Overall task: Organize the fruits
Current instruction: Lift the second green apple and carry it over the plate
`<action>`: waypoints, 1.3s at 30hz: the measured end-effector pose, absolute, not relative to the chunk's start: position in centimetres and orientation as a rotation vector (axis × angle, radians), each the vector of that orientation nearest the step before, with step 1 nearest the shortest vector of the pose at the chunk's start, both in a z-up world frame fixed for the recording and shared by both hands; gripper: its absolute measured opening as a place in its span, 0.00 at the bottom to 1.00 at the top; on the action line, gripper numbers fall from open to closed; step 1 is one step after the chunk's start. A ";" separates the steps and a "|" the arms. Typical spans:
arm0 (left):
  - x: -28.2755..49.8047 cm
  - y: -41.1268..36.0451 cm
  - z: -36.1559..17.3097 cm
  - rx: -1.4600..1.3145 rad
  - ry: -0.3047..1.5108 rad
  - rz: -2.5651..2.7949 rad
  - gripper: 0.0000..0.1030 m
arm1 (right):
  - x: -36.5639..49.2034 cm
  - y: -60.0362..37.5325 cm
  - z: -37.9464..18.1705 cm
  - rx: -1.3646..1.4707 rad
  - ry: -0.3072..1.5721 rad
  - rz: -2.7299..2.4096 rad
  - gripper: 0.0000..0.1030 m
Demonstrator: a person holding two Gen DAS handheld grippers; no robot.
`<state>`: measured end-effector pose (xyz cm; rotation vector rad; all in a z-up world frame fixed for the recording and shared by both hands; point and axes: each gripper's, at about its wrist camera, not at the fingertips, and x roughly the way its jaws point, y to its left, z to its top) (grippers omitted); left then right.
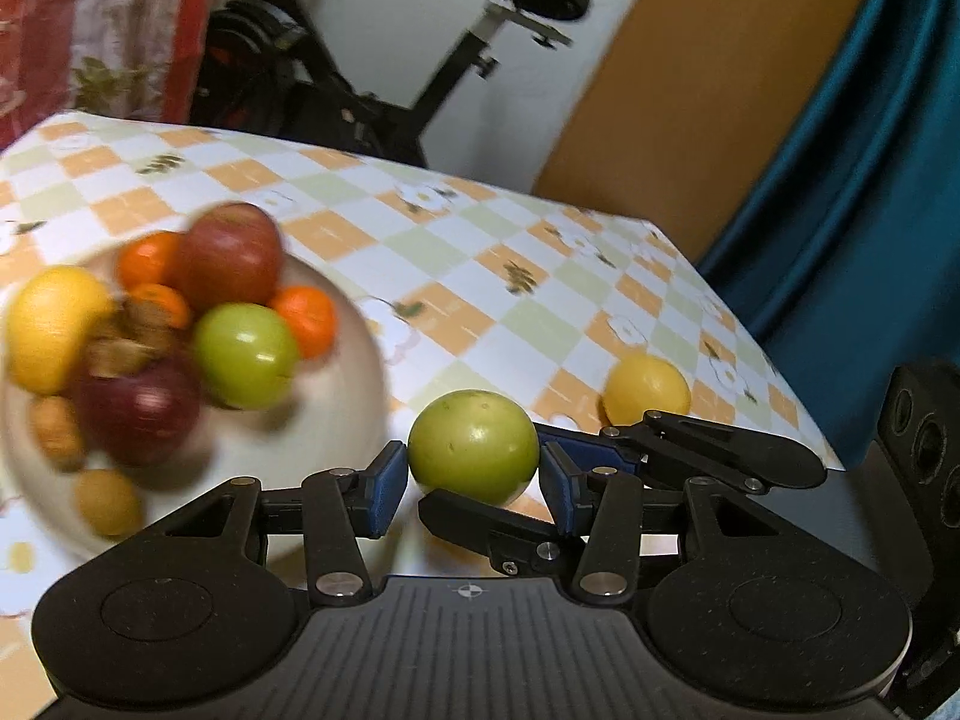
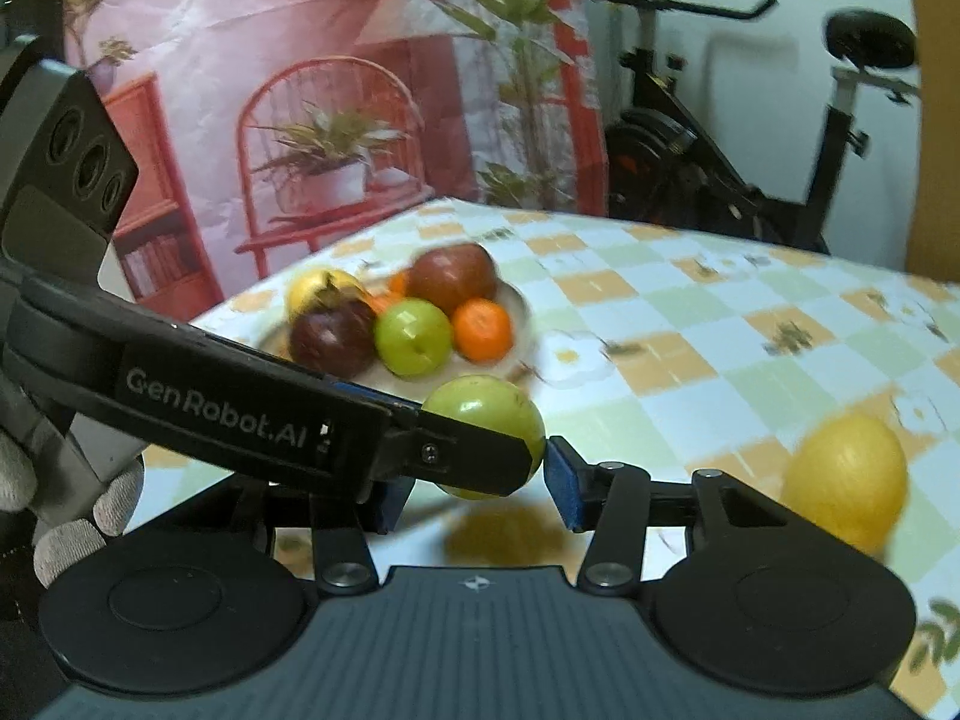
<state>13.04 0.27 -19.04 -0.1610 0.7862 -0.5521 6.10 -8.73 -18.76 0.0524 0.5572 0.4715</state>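
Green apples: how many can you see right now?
2. One green apple sits on the plate; the other green apple is between both hand-held grippers' fingers. More may hide under the pile.

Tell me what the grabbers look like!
The left gripper and right gripper are black, with silver rivets, ribbed grey bases and blue pads. The left one's side says GenRobot.AI in white letters. A pale knit glove covers the hand behind it.

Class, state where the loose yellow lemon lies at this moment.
The lemon lies on the checked tablecloth, outside the plate, right of the green apple between the grippers; in the right wrist view it sits far right.
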 end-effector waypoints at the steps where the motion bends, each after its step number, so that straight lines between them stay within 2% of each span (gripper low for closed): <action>1: 13.0 1.0 -18.9 -0.171 0.785 -0.536 0.49 | 6.3 -8.2 -18.5 0.045 0.552 0.488 0.49; 11: 13.5 5.3 -19.1 -0.232 0.807 -0.410 0.49 | 9.2 -2.6 -18.6 -0.029 0.581 0.632 0.48; 22: 13.6 7.0 -19.7 -0.260 0.840 -0.332 0.48 | 10.8 -1.4 -19.6 -0.022 0.632 0.670 0.48; 32: 13.2 6.6 -19.4 -0.230 0.840 -0.300 0.56 | 11.1 -1.2 -20.0 0.009 0.644 0.673 0.49; 39: 13.2 7.1 -19.0 -0.243 0.820 -0.282 0.56 | 10.9 -1.3 -19.9 0.008 0.634 0.672 0.50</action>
